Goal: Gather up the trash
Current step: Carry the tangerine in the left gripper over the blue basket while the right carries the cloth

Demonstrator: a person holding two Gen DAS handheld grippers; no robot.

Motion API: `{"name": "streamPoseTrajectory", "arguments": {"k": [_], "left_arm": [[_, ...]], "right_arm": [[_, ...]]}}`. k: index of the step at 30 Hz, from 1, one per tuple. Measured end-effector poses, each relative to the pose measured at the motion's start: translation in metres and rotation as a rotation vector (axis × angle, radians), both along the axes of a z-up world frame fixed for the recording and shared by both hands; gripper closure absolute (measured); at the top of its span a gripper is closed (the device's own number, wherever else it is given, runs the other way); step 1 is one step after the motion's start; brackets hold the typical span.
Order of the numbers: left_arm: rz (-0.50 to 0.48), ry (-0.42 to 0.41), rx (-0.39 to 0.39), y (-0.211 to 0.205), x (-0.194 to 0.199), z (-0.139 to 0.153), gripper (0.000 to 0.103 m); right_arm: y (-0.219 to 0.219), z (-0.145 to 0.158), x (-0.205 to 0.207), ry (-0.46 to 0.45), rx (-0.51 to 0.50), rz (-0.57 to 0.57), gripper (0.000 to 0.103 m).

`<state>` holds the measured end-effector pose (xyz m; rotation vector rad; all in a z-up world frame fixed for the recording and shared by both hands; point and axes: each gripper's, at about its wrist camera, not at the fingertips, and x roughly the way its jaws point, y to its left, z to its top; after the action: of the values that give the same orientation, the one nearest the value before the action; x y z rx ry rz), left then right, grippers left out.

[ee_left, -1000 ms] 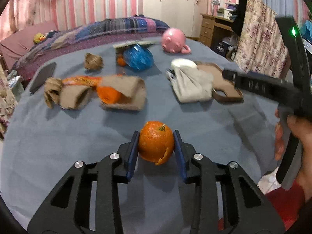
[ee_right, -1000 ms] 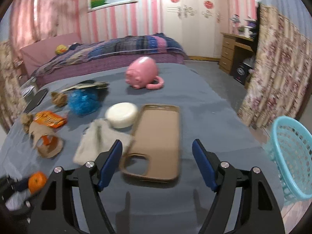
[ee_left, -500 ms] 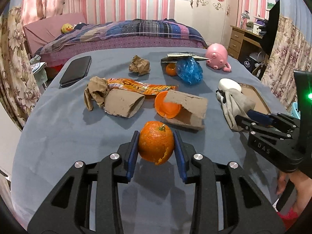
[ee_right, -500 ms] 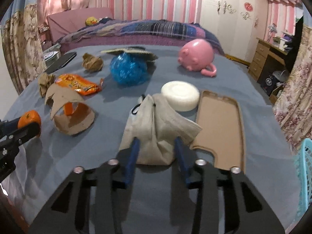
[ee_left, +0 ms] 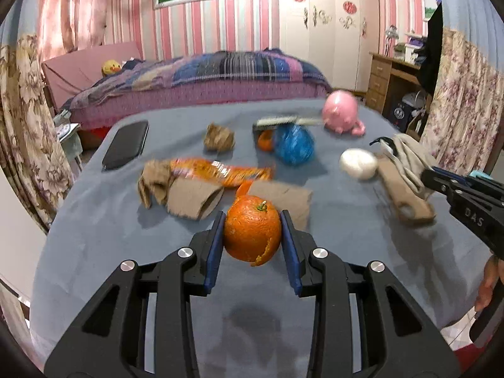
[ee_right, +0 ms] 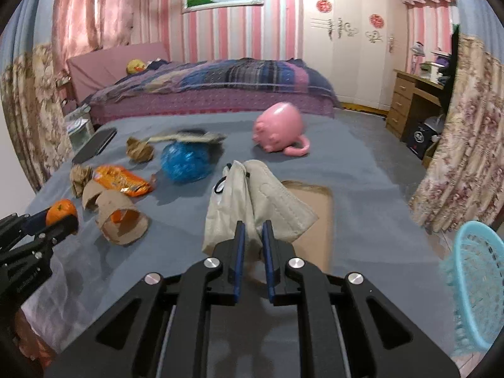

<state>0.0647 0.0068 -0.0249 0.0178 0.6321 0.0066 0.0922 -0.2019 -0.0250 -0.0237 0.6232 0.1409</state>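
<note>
My left gripper [ee_left: 252, 220] is shut on an orange peel ball [ee_left: 252, 233] and holds it above the blue-grey tablecloth [ee_left: 94, 236]. It also shows at the left in the right wrist view [ee_right: 61, 211]. My right gripper [ee_right: 252, 224] is shut on a crumpled beige face mask [ee_right: 255, 201], lifted off the cloth; the mask also shows at the right in the left wrist view [ee_left: 406, 157]. Torn cardboard pieces [ee_right: 121, 217], an orange snack wrapper [ee_right: 121, 180], a blue plastic ball of wrap [ee_right: 186, 162] and a crumpled brown paper [ee_right: 138, 150] lie on the table.
A pink pig mug [ee_right: 278, 130], a white round lid [ee_left: 359, 163], a brown phone case [ee_right: 315, 220] and a black phone [ee_left: 126, 144] also lie on the table. A turquoise basket [ee_right: 475, 289] stands on the floor at the right. A bed [ee_right: 204, 85] is behind.
My right gripper closed on the face mask and lifted it off the table. My left gripper kept hold of the orange peel and rose a little.
</note>
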Motion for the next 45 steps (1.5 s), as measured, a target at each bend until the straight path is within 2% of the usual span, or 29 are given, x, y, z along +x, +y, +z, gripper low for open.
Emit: {"name": "streamPoseTrajectory", "arguments": {"k": [4, 10, 20, 29, 36, 40, 45], "left_arm": [[-0.019, -0.022, -0.036, -0.019, 0.001, 0.020, 0.070], [-0.064, -0.043, -0.047, -0.063, 0.012, 0.036, 0.070], [-0.192, -0.020, -0.055, -0.166, 0.038, 0.029, 0.070], [-0.359, -0.019, -0.049, -0.272, 0.046, 0.019, 0.070], [-0.520, 0.012, -0.051, -0.360, 0.038, 0.000, 0.070], [-0.590, 0.011, -0.046, -0.390, 0.034, -0.010, 0.070], [-0.615, 0.021, -0.020, -0.416, 0.041, -0.017, 0.070]], "right_arm": [[-0.041, 0.020, -0.007, -0.025, 0.020, -0.051, 0.091], [-0.104, 0.030, -0.020, -0.033, -0.034, -0.092, 0.091], [-0.214, 0.029, -0.043, -0.039, -0.018, -0.256, 0.091], [-0.301, 0.010, -0.075, -0.022, -0.041, -0.444, 0.091], [-0.341, -0.004, -0.087, -0.009, -0.016, -0.517, 0.091], [-0.355, -0.012, -0.090, -0.003, 0.004, -0.541, 0.091], [-0.367, -0.021, -0.090, 0.001, 0.027, -0.563, 0.091]]}}
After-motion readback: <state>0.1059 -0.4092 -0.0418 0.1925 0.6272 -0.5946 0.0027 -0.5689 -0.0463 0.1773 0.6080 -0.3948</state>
